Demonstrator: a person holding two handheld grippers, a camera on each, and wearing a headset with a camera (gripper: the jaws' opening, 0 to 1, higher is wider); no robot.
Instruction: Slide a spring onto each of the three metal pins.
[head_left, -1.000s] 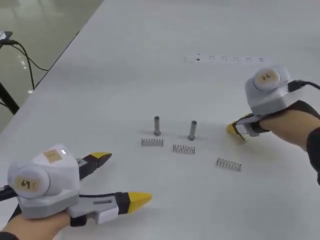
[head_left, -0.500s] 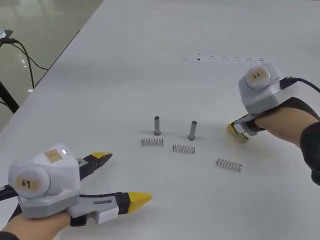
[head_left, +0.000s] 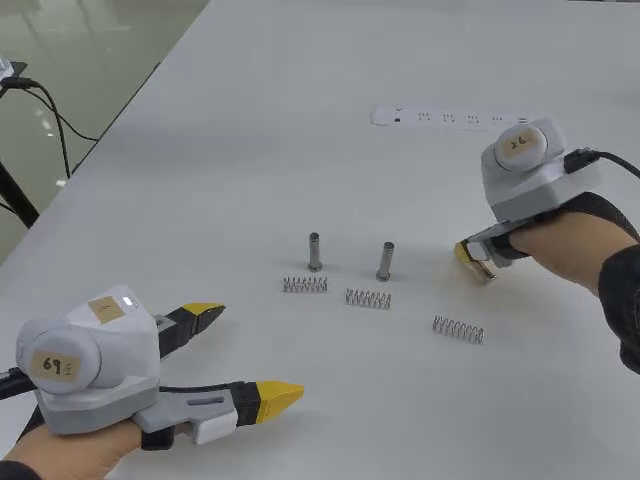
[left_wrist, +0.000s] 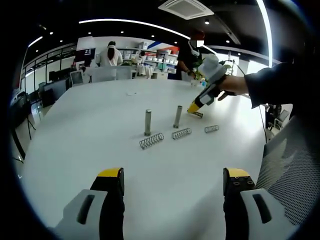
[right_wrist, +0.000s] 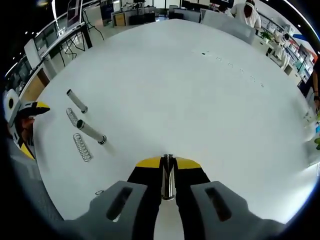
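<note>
Clamping 1 pin (right_wrist: 167, 179) between its yellow tips, the right claw (right_wrist: 167, 161) has its jaws together on the shank, and the pin runs back along the gap between them. 2 standing pins, the far pin (head_left: 314, 251) and the near pin (head_left: 385, 260), are upright off to that claw's left. The nearest spring (head_left: 458, 329) lies flat near the right claw, on the person's side of it. The middle spring (head_left: 367, 298) and the last spring (head_left: 304, 285) lie just beside the standing pins. The left claw (head_left: 240, 352) is empty with its jaws wide apart, and all 3 springs lie well ahead of its tips.

The pin looks stiff, smooth and light, so it will probably swivel or slip under a loose pinch. Holding it low on the shank would leave its top free. The springs look like thin, soft wire that could roll, squash or flick away, so a gentle pinch across the middle coils seems safest.

In the head view the right claw's tips hide most of the held pin, so I cannot tell whether its lower end touches the table. The spring ends are too small to make out.
</note>
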